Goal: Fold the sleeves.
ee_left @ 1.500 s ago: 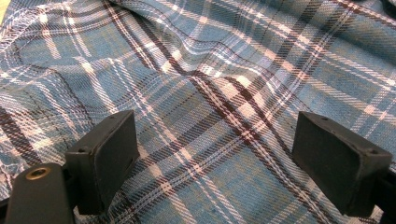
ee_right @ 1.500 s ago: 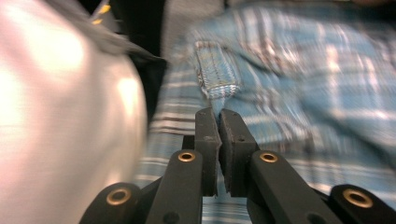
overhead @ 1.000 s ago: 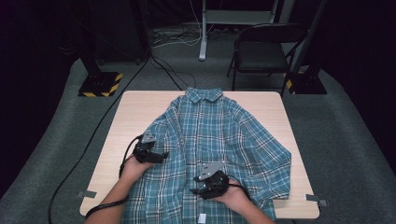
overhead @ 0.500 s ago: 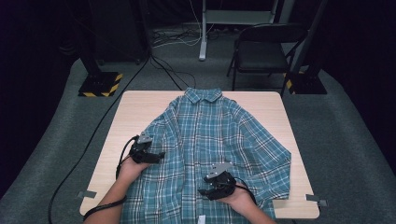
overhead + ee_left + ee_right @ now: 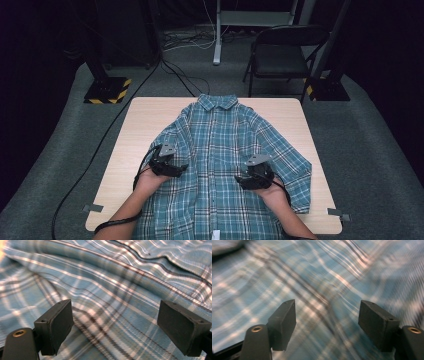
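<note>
While the blue-and-white plaid button-up shirt (image 5: 225, 165) lies spread face-up on the light wooden table (image 5: 135, 130), no fold shows yet. Your left gripper (image 5: 172, 169) hovers released over it; your right gripper (image 5: 248, 179), jaws just opening, grasps nothing. All folding remains.

A dark recording studio or lab is hosting this session: black drapes are closing in a grey carpeted floor (image 5: 360, 150), hazard-striped stand bases (image 5: 107, 91) and cables (image 5: 185, 40) are lying beyond the fingers, and a folding chair (image 5: 282, 55) is standing behind the wooden table (image 5: 145, 125).
</note>
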